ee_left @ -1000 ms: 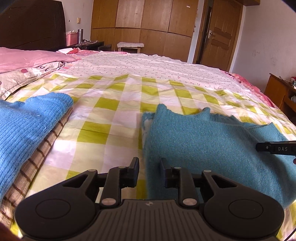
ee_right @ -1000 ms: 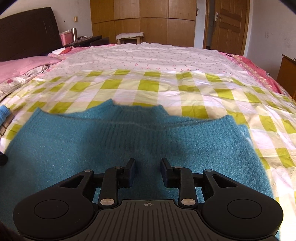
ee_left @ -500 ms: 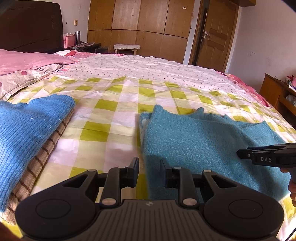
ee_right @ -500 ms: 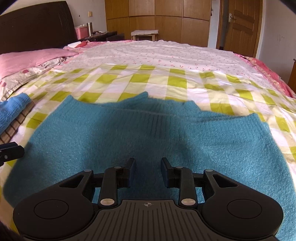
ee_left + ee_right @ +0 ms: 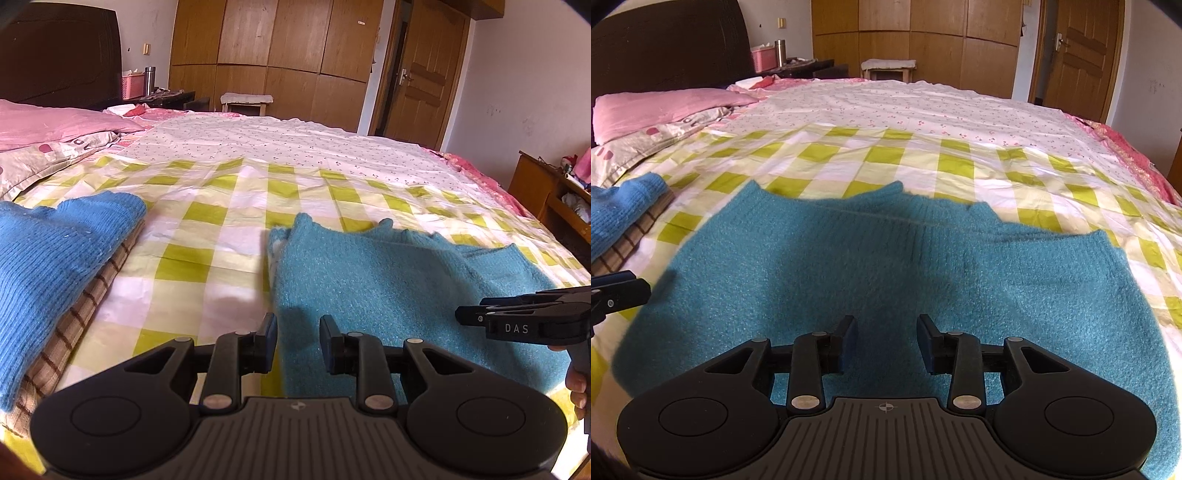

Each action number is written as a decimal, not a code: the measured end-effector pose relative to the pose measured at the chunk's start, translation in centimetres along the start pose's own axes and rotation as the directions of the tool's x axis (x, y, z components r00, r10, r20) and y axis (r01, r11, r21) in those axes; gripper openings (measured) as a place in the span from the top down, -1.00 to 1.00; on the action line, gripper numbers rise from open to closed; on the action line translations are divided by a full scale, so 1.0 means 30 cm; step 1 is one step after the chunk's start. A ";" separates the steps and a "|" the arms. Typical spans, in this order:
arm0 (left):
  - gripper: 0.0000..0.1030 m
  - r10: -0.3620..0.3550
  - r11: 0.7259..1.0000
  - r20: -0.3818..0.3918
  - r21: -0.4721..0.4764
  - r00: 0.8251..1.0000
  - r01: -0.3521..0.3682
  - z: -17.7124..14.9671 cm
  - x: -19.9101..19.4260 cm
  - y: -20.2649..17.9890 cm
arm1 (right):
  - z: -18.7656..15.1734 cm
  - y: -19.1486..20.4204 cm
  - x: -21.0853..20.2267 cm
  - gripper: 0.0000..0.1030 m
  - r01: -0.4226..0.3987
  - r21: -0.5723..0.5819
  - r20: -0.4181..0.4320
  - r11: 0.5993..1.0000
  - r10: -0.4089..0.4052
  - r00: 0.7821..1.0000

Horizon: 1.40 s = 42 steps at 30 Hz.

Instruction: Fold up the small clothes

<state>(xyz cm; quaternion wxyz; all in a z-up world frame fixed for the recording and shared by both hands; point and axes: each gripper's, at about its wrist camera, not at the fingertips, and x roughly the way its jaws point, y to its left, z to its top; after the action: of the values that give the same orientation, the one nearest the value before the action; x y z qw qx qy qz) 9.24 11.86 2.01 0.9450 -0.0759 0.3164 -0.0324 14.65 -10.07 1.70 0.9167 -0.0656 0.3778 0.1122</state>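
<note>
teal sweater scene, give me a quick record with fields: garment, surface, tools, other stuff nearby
garment: fuzzy teal knit sweater, spread flat, neckline at the far edge
surface: green-and-white checked bedsheet
left tool: open, empty, at the sweater's left edge
right tool: open, empty, above the sweater's middle
nearby: folded bright blue knit sweater on a brown checked cloth, to the left
background: pink pillow, wooden wardrobe
</note>
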 end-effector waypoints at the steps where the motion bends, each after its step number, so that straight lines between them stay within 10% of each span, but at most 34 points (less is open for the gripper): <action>1: 0.39 -0.001 1.000 0.000 -0.001 1.000 0.001 -0.001 -0.002 0.000 | -0.002 0.001 -0.003 0.31 0.000 0.006 0.002 1.000 0.000 1.000; 42: 0.12 0.041 0.998 -0.074 0.054 0.996 -0.037 -0.081 0.036 -0.069 | -0.037 0.004 -0.042 -0.07 -0.028 -0.005 0.033 1.000 0.028 0.999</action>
<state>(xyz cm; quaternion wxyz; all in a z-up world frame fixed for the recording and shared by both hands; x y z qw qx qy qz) 8.62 9.40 -0.20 0.9346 -0.0437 0.3520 -0.0252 12.99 -10.37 1.80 0.9211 -0.0605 0.3631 0.1271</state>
